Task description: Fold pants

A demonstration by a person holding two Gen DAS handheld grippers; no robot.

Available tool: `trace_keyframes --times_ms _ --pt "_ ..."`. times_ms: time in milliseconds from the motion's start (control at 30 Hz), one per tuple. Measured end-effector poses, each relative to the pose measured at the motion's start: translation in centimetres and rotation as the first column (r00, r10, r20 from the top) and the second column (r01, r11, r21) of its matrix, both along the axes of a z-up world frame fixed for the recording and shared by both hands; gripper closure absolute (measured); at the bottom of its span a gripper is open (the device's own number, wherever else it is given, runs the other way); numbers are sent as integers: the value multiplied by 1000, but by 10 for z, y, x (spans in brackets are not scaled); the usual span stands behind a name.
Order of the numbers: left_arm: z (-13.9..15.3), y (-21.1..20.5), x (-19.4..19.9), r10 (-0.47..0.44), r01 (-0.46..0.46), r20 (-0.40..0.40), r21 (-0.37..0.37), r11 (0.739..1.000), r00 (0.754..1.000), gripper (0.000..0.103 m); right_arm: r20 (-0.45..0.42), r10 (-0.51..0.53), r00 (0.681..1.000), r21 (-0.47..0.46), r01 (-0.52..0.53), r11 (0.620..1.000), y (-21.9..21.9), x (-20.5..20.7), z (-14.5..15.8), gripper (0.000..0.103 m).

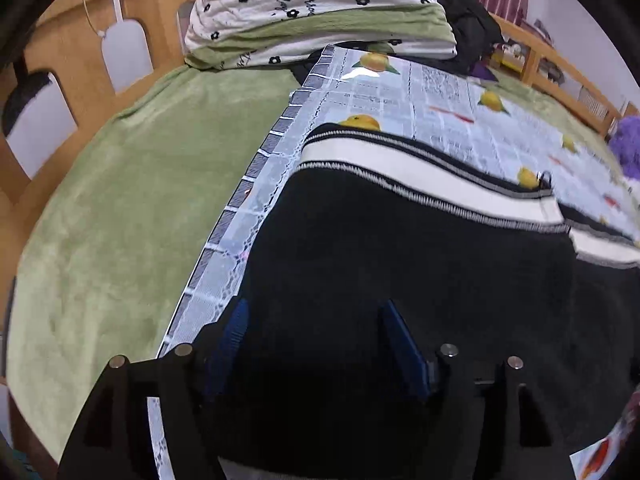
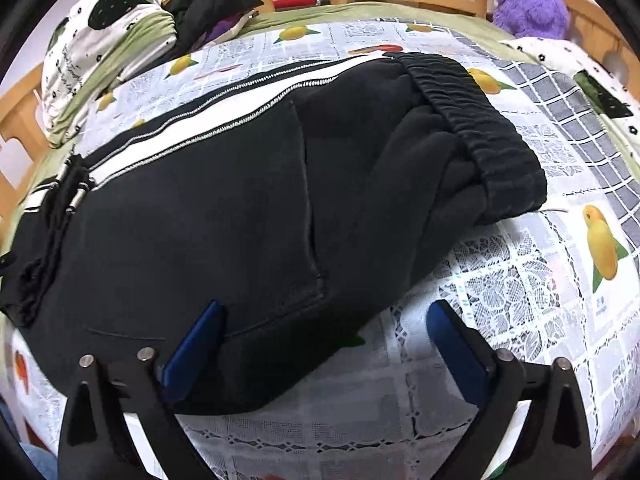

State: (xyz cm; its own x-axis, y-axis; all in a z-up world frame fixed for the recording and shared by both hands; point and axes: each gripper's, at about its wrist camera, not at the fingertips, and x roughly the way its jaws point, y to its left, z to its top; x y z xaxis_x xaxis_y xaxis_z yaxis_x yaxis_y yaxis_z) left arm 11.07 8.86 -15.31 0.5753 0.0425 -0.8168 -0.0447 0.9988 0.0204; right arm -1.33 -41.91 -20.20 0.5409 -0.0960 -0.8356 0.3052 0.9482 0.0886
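Note:
Black pants [image 2: 220,208] with white side stripes [image 1: 400,168] lie folded on a fruit-print lace cloth [image 2: 520,280] spread over the bed. Their elastic waistband [image 2: 472,120] points to the far right. Drawstring tips [image 2: 72,188] lie at the left end. My left gripper [image 1: 314,314] hovers over the black fabric [image 1: 400,248] near the cloth's left edge, open, with its blue pads apart and pressing nothing. My right gripper [image 2: 326,314] stands wide open at the near edge of the pants. Its left pad [image 2: 200,344] is over the fabric and its right pad [image 2: 456,344] over the cloth.
A green blanket [image 1: 120,200] covers the bed beside the cloth. Folded flower-print bedding [image 1: 312,12] is stacked at the head. A wooden bed rail [image 1: 80,60] runs around. A purple plush toy [image 2: 528,4] and a heap of dark clothes [image 2: 208,0] sit at the far side.

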Motion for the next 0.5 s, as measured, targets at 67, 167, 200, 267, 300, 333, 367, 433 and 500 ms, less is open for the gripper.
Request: trace_keyframes --times_ms 67,167,200,267,300,333,367,433,500 --pt "-2 -4 -5 4 -4 -3 4 1000 1000 27 4 -12 1000 -9 12 1000 1 0 0 0" --pt "-5 -10 -11 -2 2 -4 22 1000 1000 24 32 -30 999 -7 30 1000 1 -4 -2 0" --pt "-6 -12 -13 -6 6 -4 33 999 1000 23 44 -34 998 -13 35 999 2 -8 -3 0" --pt "-6 -14 -16 -9 9 6 47 999 1000 23 55 -45 997 -15 46 999 2 -10 -3 0" --pt "-6 -14 -16 -12 11 9 48 999 1000 23 59 -54 997 -10 55 998 2 -10 -3 0" --pt "-6 -14 -17 -15 15 10 47 999 1000 23 59 -61 996 -11 62 998 3 -9 -3 0" --pt "-6 -13 -18 -14 14 12 42 999 1000 23 65 -64 996 -18 66 998 4 -9 -4 0" --pt "-5 -12 -20 -10 10 20 28 1000 1000 23 59 -67 996 -45 69 997 7 -7 -6 0" --pt "-5 -10 -22 -9 9 32 18 1000 999 23 44 -65 997 -49 67 997 7 -5 -6 0"
